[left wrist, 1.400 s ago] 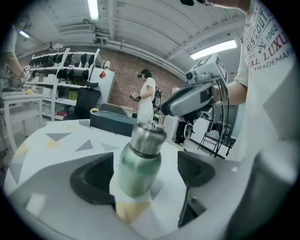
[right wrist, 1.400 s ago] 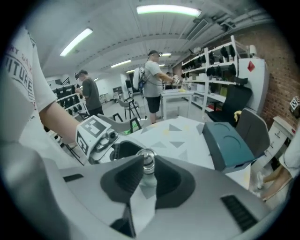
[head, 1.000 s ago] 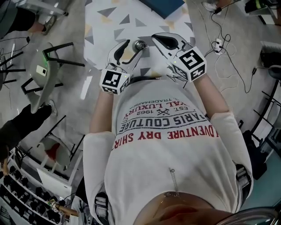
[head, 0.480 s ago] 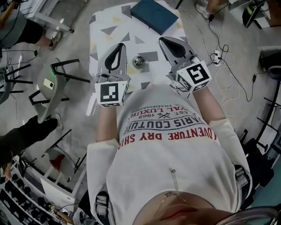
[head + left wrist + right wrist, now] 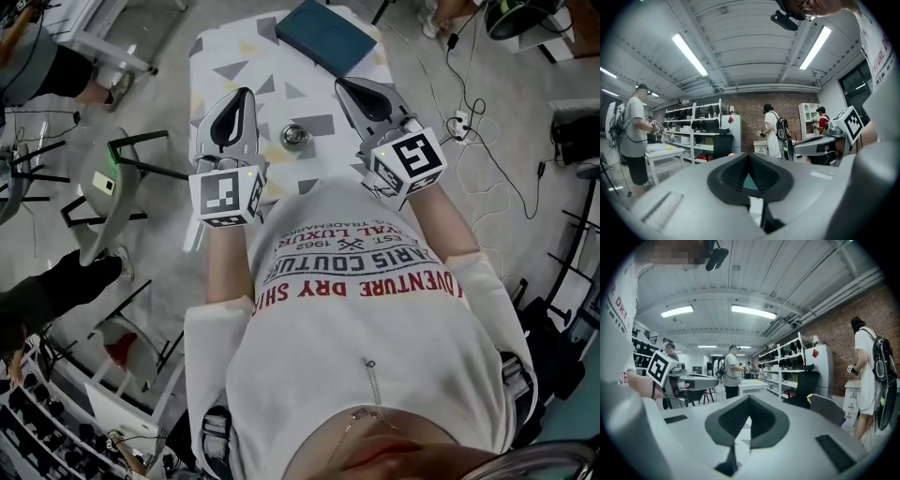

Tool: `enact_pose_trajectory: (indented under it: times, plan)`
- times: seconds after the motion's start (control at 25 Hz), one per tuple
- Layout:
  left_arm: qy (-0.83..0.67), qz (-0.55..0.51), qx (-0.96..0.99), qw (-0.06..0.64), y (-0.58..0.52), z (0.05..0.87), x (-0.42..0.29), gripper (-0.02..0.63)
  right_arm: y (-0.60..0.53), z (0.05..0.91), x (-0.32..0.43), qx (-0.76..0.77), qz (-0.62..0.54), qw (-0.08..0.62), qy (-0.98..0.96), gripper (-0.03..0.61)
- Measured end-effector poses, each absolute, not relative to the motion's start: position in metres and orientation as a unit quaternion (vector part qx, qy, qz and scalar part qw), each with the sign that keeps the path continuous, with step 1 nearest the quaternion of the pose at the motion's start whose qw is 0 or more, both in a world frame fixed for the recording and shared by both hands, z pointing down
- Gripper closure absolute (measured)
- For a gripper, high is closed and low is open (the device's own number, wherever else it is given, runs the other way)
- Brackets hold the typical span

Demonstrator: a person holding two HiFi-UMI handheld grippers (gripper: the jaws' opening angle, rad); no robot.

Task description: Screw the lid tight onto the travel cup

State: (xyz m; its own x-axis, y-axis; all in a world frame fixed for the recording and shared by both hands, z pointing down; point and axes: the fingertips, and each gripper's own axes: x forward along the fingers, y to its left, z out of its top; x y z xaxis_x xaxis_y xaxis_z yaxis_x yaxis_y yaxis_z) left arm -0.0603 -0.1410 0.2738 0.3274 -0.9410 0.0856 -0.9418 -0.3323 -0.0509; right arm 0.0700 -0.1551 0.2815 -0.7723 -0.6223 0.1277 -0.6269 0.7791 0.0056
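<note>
The left gripper (image 5: pixel 242 98) and right gripper (image 5: pixel 349 86) are held closed and empty, with the small silvery metal travel cup (image 5: pixel 295 134) below and between them. The jaws should be reopened before any tightening.

The person's white shirt (image 5: pixel 375 319) reads, upside down, "PARIS COUTURE", "EST. 1962" and, in red, "DRY".

Bright ceiling tubes (image 5: pixel 689 54) light evenly (fisheye edges curve, corners darkened).

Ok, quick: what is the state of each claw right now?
Left claw: closed, holding nothing.
Right claw: closed, holding nothing.
</note>
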Motion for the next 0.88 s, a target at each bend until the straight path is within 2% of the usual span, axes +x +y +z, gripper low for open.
enact_pose_trajectory:
  times: [0.88]
  plan:
    - [-0.565,0.046,0.824,0.006,-0.142,0.272,-0.041,0.603,-0.156,0.278,0.080,0.342,0.015,0.066,-0.937,0.569]
